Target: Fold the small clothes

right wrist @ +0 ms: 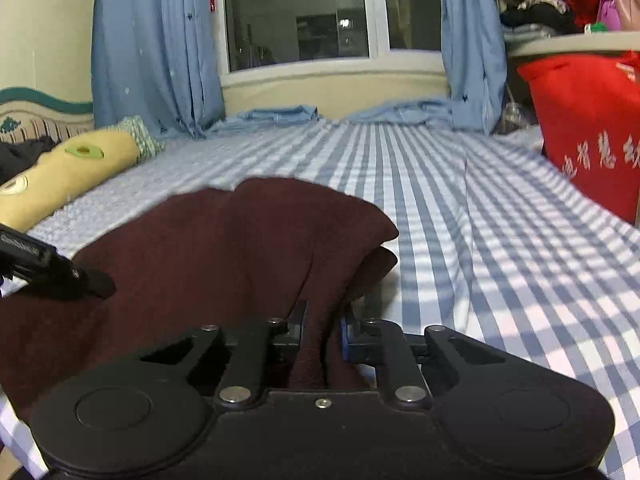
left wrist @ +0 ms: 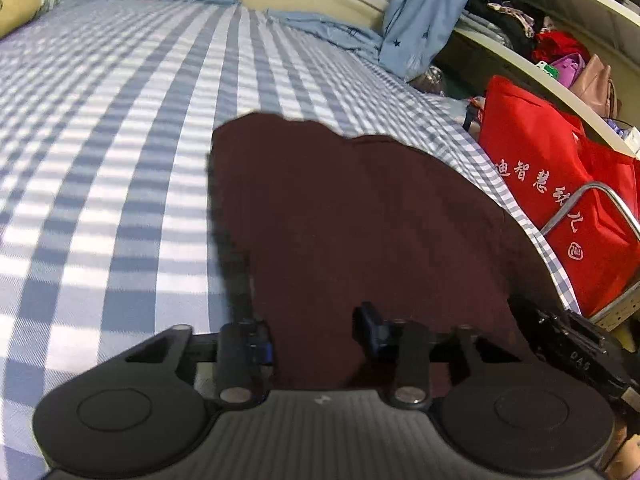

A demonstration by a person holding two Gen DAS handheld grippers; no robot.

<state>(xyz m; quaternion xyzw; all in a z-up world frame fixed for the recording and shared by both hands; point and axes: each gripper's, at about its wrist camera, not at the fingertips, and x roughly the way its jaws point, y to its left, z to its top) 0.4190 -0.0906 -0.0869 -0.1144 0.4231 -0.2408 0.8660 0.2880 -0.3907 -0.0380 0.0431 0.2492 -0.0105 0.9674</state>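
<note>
My right gripper [right wrist: 323,322] clamps a bunched edge of the maroon garment [right wrist: 224,248], which lies on the checked bed [right wrist: 480,216]. My left gripper [left wrist: 316,320] straddles the cloth with jaws apart; I cannot tell whether it holds anything. To fold well, I judge both corners should lift level, travel together and land edge on edge.

Maroon garment [right wrist: 224,248] on blue-and-white checked sheet [right wrist: 500,240]

open checked bedsheet [right wrist: 460,184] ahead, red bag [right wrist: 592,128] right
</note>
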